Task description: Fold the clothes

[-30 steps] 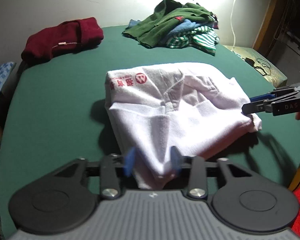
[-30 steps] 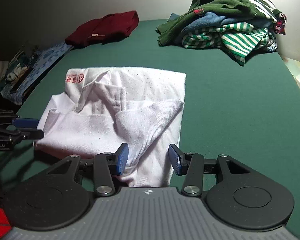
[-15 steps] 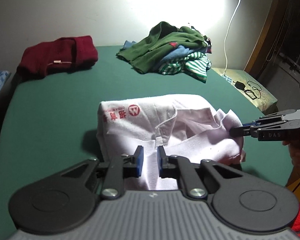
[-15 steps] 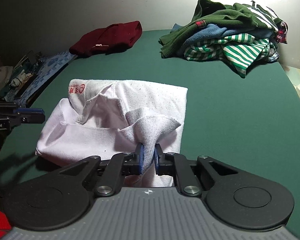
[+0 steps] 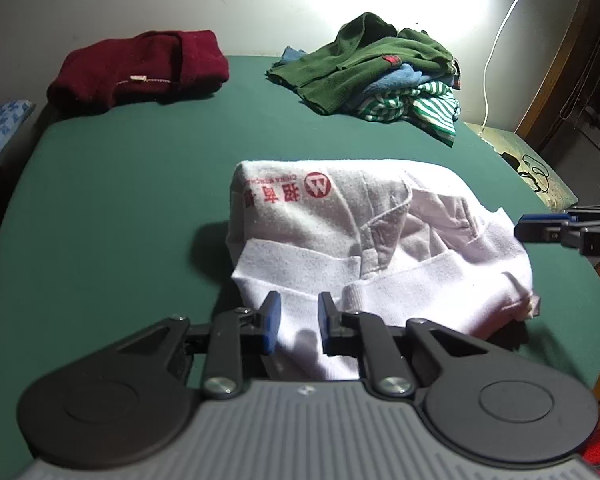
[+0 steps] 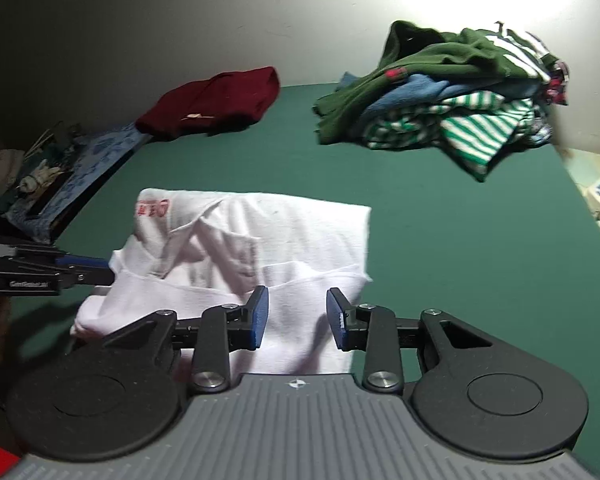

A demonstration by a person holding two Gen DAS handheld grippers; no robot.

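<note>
A white polo shirt (image 5: 364,240) lies partly folded near the front of the green bench (image 5: 120,200), its collar turned up in the middle and a red printed logo (image 5: 318,185) showing at its far left corner. A folded band of cloth runs across the near edge of the shirt.

Farther back, a dark red sweater (image 5: 140,72) is seen bunched at the far left of the bench, well apart from the shirt. At the far right a loose pile of clothes (image 6: 452,92) is heaped, a dark green garment on top of blue and green-striped ones. A blue patterned cloth (image 6: 80,172) hangs off the left edge of the bench, and a white cable (image 5: 500,40) runs down the wall behind the pile.

The left gripper (image 5: 298,322) is held low over the near left part of the shirt, its blue-padded fingers (image 5: 271,320) narrowly parted with nothing clamped. The right gripper (image 6: 298,320) is held over the near right part, fingers (image 6: 259,316) set wider and likewise empty. Each gripper is seen side-on in the other's view, at the shirt's edge.
</note>
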